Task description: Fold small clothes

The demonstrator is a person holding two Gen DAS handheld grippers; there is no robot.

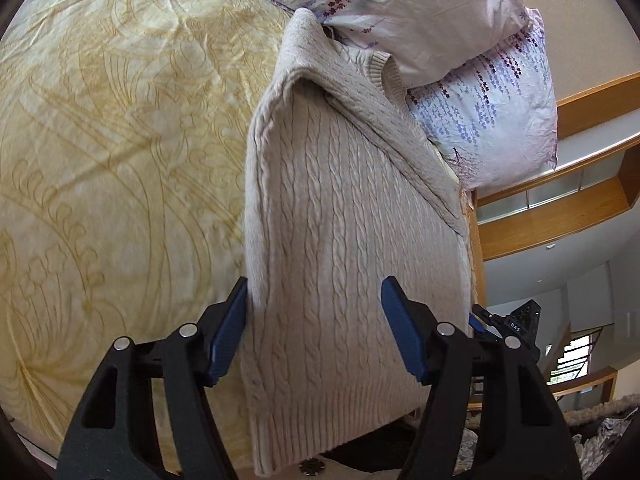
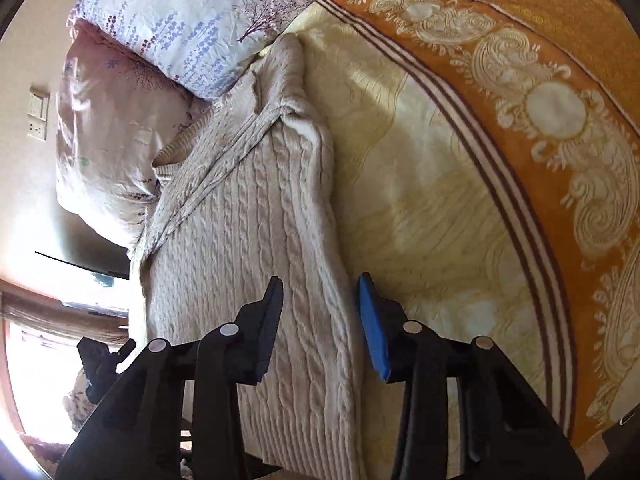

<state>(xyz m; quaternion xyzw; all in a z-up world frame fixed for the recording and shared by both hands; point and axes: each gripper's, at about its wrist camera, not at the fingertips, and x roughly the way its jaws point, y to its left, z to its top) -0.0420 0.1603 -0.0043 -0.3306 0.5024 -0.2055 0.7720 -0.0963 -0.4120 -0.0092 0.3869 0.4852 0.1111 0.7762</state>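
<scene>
Bed: both grippers spread over sweater.

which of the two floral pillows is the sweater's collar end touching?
The upper pinkish floral pillow: the beige cable-knit sweater reaches its shoulder tip against it. The white pillow with purple sprigs lies alongside the sweater's side edge.

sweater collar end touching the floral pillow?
Touching. In the left wrist view the cable-knit sweater's ribbed collar presses directly against the floral pillow, with no sheet showing between them.
</scene>
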